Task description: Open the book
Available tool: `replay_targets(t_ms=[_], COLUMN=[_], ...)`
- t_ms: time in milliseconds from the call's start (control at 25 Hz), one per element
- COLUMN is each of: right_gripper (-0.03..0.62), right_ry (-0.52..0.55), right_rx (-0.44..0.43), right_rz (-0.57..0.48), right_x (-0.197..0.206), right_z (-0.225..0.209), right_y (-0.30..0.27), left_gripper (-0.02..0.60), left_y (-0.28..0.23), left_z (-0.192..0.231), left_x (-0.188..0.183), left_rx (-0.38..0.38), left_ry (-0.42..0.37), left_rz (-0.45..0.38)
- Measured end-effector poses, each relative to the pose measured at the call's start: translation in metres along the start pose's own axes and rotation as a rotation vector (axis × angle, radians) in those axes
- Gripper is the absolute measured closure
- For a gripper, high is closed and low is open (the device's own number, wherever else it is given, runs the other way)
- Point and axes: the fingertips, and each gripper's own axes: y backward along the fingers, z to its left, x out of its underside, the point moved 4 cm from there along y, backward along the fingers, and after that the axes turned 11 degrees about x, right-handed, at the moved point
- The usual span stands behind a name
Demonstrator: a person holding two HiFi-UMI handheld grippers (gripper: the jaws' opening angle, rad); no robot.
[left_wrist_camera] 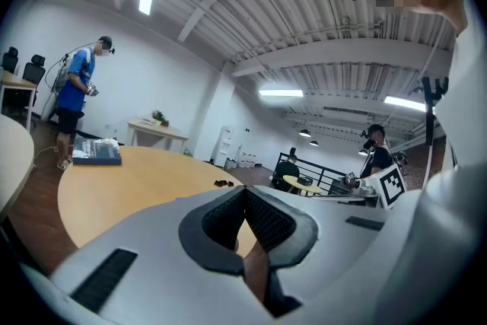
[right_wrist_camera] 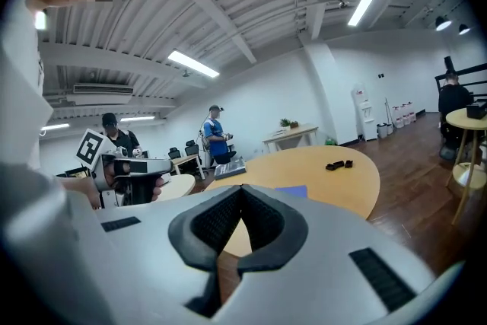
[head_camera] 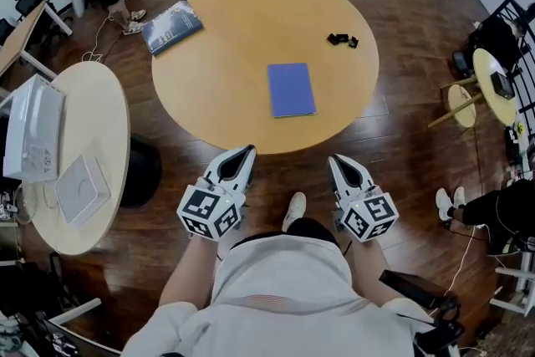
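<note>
**Head view, read left to right.** A dark book (head_camera: 172, 26) lies at the far left rim of the round desk (head_camera: 226, 63).

The left claw (head_camera: 247, 153) is held in the air just short of the near rim. In the left gripper view its jaws are seen clenched tip to tip, with nothing between them.

The blue book (head_camera: 291, 89) lies flat on the desk, right of centre and towards the near side. Its cover is closed, and it is well apart from both claws and touched by neither.

The right claw (head_camera: 336, 160) is likewise held off the near rim. Its jaws are pressed together on nothing, as the right gripper view shows.

A small black object (head_camera: 343, 39) lies farther back and to the right, apart from the blue book.

**Task state.** No step is judged done. The blue book, being nearer, is taken to be the one meant, though the task sentence does not settle this. What is left is the whole task:
- A claw is to be brought over the desk and its jaws parted.
- The cover edge is to be caught and lifted.
- The book may need to be steadied by the other claw.
</note>
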Motion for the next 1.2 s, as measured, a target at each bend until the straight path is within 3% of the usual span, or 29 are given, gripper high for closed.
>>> replay_targets(t_ms=[280, 560, 1000, 1200], right_gripper=[0.597, 0.597, 0.597, 0.597], right_ry=[-0.036, -0.082, -0.119, -0.115], right_rx=[-0.017, 0.012, 0.097, 0.115], right_rz=[0.04, 0.09, 0.141, 0.165], right_x=[-0.016, -0.009, 0.011, 0.021], right_z=[-0.089, -0.126, -0.137, -0.143], right_y=[-0.041, -0.066, -0.076, -0.077], left_gripper=[0.571, 0.571, 0.558, 0.509], left_y=[-0.104, -0.166, -0.26, -0.292], left_z=[0.006, 0.025, 0.073, 0.082], left_x=[-0.002, 0.012, 0.096, 0.143], left_rx=[0.0, 0.03, 0.106, 0.11], left_ry=[-0.015, -0.007, -0.139, -0.185], left_rz=[0.088, 0.182, 0.505, 0.656])
